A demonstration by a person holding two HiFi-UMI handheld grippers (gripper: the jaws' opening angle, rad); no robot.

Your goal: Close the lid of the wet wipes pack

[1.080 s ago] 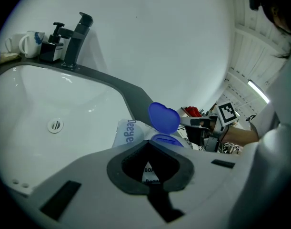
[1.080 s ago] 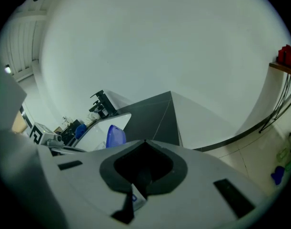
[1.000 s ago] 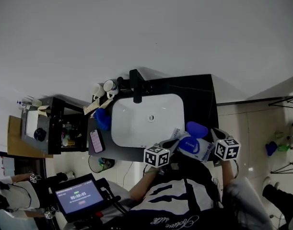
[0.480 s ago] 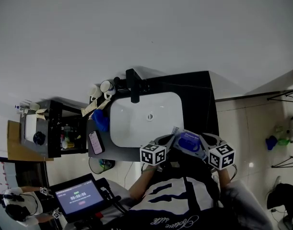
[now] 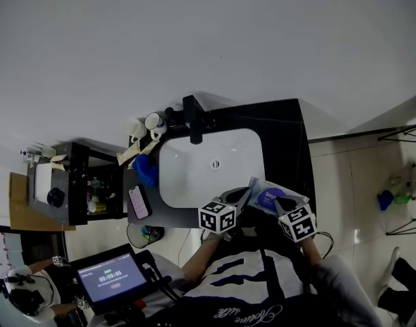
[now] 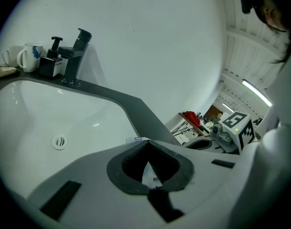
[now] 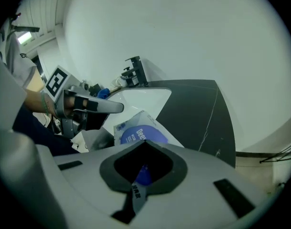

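Progress: close to finished, judging by the lid. Right gripper [image 7: 144, 144]: jaws pressed together with no gap, tips directly over the blue lid [image 7: 140, 135] of the wet wipes pack [image 7: 128, 124], probably touching it. Lid flat on the pack, no raised edge visible, no wipe sticking out.

Left gripper [image 6: 146, 143]: jaws also together, seemingly pinched on the thin end seam of the pack, with a small white corner just past the tips and printed foil behind them. Pack therefore between the two grippers, on the dark countertop [image 7: 195, 113] near its front edge, just beside the white sink basin [image 6: 26, 123].

Beyond the left tips, well apart: drain [image 6: 60, 141], then black faucet [image 6: 75, 56], soap dispenser [image 6: 52, 62] and white mug [image 6: 30, 56] at the back wall.

Left to do, probably: firm push for the catch, impossible to confirm as snapped from here, then release of both grips.
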